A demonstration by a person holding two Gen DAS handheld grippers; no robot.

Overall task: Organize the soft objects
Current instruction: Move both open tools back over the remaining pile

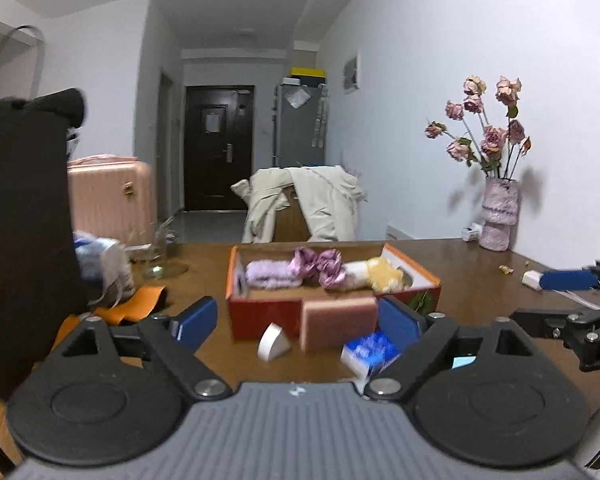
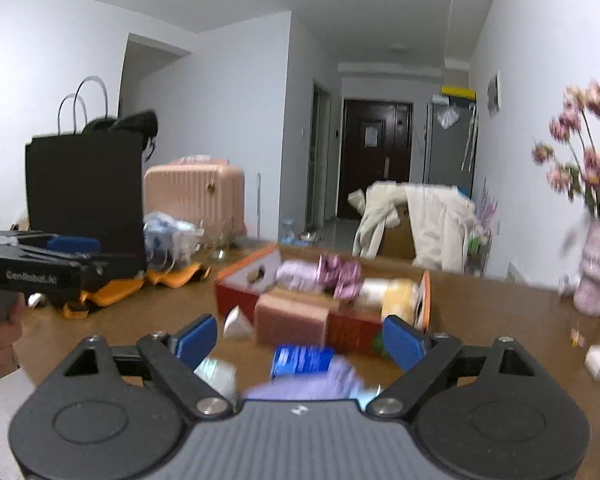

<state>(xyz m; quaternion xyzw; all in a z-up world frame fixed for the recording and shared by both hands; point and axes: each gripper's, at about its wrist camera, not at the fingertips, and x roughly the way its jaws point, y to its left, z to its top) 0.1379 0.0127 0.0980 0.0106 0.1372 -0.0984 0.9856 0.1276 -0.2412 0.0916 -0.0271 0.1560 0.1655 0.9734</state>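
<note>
A red and orange box [image 1: 260, 312] [image 2: 352, 326] stands on the wooden table. In it lie a lilac folded cloth [image 1: 270, 274] [image 2: 296, 272], purple scrunchies [image 1: 320, 266] [image 2: 340, 274] and a yellow and white soft item [image 1: 380, 274] [image 2: 396, 292]. A pink sponge block [image 1: 338, 322] [image 2: 290, 324] leans against the box front. My left gripper [image 1: 298, 322] is open and empty, just in front of the sponge. My right gripper [image 2: 300, 340] is open and empty, above a blue packet [image 2: 302, 360] and a lilac cloth [image 2: 312, 384].
A white wedge [image 1: 273, 343] [image 2: 236, 325] and the blue packet [image 1: 370, 350] lie in front of the box. A black bag [image 1: 24, 232] [image 2: 86, 196], orange cloth [image 1: 140, 300] [image 2: 112, 294] and glassware [image 1: 156, 256] stand left. A flower vase [image 1: 498, 216] [image 2: 596, 276] stands right.
</note>
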